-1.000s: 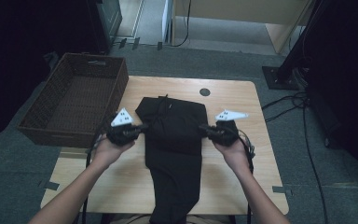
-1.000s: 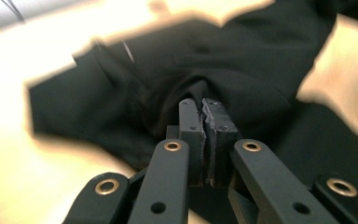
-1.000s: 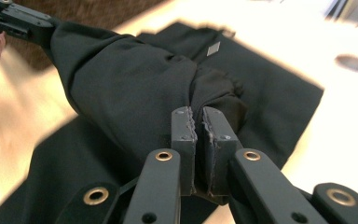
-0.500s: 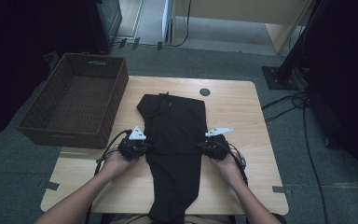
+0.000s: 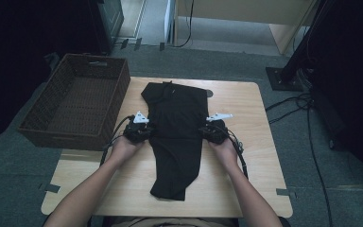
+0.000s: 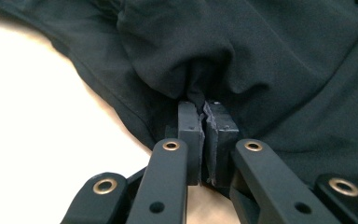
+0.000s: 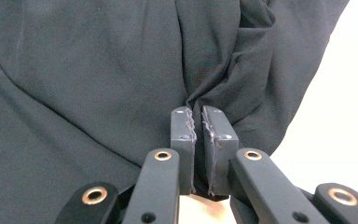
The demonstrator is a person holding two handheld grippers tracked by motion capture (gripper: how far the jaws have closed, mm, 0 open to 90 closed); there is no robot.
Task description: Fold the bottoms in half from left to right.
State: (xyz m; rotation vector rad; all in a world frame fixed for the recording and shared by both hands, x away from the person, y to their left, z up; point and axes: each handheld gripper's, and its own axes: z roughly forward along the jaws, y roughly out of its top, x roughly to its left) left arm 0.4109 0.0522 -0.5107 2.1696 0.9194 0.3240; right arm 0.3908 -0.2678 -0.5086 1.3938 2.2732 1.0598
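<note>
wicker basket (image 5: 75,106): left of table, empty | wooden table (image 5: 260,156) | cables (image 5: 312,123): on floor, right

A plain black garment (image 5: 177,132) is showing at the centre of the high view, dark against the pale wood-grain table (image 5: 260,142), while a dark brown woven basket (image 5: 75,106) is sitting at the left of the frame on grey floor (image 5: 312,156). The left tongs (image 6: 204,116) and right tongs (image 7: 199,122) are showing black with brass-coloured rivets, each topped by a pale grey plate (image 5: 140,117) in the high view.
</note>
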